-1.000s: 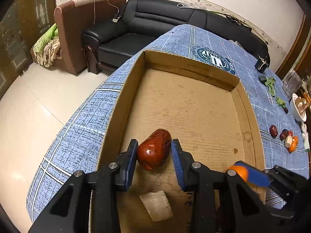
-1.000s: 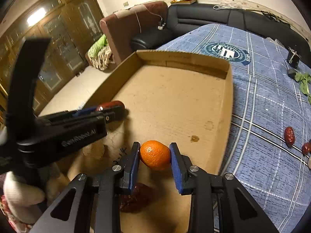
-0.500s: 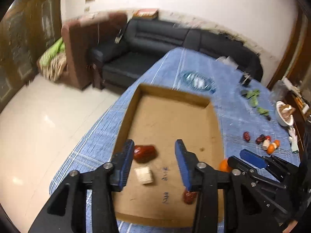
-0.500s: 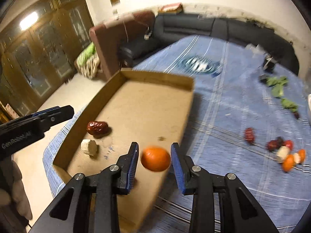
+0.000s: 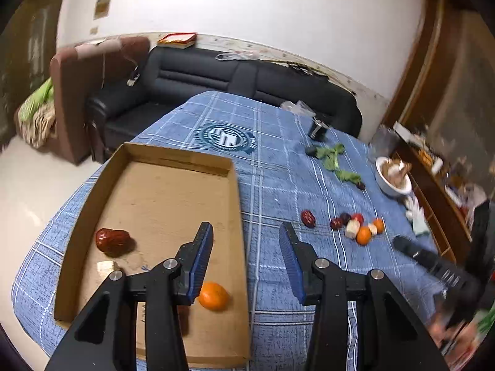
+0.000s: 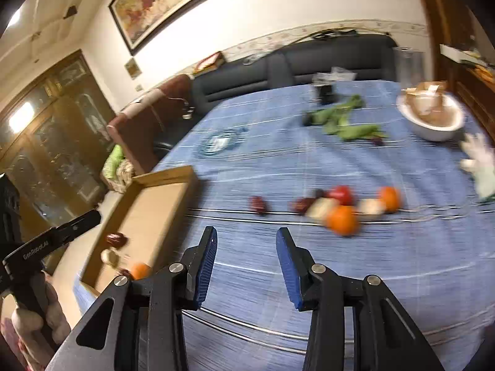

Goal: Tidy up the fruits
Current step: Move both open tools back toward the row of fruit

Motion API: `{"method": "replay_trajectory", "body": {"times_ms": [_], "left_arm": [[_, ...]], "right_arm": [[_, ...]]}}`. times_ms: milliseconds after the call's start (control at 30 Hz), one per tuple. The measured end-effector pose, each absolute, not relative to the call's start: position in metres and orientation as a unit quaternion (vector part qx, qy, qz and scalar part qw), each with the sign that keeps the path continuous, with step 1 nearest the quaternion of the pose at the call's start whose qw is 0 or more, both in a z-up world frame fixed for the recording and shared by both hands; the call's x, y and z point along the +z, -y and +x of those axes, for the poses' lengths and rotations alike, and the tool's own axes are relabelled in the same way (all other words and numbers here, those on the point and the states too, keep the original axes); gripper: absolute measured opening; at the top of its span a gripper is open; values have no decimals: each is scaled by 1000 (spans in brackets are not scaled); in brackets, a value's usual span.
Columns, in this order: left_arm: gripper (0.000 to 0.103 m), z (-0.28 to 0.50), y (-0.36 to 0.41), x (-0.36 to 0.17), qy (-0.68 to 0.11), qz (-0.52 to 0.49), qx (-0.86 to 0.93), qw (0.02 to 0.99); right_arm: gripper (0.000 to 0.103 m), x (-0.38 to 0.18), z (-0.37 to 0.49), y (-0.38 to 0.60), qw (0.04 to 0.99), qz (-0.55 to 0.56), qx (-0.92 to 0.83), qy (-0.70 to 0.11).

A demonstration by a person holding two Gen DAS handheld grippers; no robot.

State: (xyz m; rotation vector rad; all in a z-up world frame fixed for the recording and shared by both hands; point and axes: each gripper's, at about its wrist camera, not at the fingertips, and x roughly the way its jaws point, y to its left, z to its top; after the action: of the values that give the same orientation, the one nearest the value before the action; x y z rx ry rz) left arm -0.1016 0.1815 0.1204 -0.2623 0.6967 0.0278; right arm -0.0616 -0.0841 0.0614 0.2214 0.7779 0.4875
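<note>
The cardboard box on the blue cloth holds a red date, a tangerine and a pale chunk. My left gripper hangs open above the box's right wall, with nothing between its fingers. My right gripper is over bare cloth, its jaws opening and empty. Ahead of it lies a loose pile: a tangerine, a second tangerine, a red fruit, pale pieces and a dark date. The box sits at its left.
A white bowl and green leaves lie at the table's far right, with a white glove near the edge. A small dark object stands further back. A black sofa runs behind the table.
The left gripper let go of the red date and the right let go of the tangerine, both now lying in the box. Both grippers rose, drew back and swung right towards the loose fruit.
</note>
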Motion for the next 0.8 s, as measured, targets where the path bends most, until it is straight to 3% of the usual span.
{"method": "replay_trajectory", "body": {"times_ms": [400, 533, 800], "left_arm": [[53, -76, -109, 85, -405, -115, -50, 906], [53, -73, -90, 74, -421, -105, -67, 899], [53, -73, -96, 68, -428, -115, -61, 894]], "right_arm": [[44, 27, -45, 195, 890, 164, 113, -410], [44, 21, -3, 186, 900, 170, 100, -389], [44, 2, 75, 110, 884, 105, 141, -433]]}}
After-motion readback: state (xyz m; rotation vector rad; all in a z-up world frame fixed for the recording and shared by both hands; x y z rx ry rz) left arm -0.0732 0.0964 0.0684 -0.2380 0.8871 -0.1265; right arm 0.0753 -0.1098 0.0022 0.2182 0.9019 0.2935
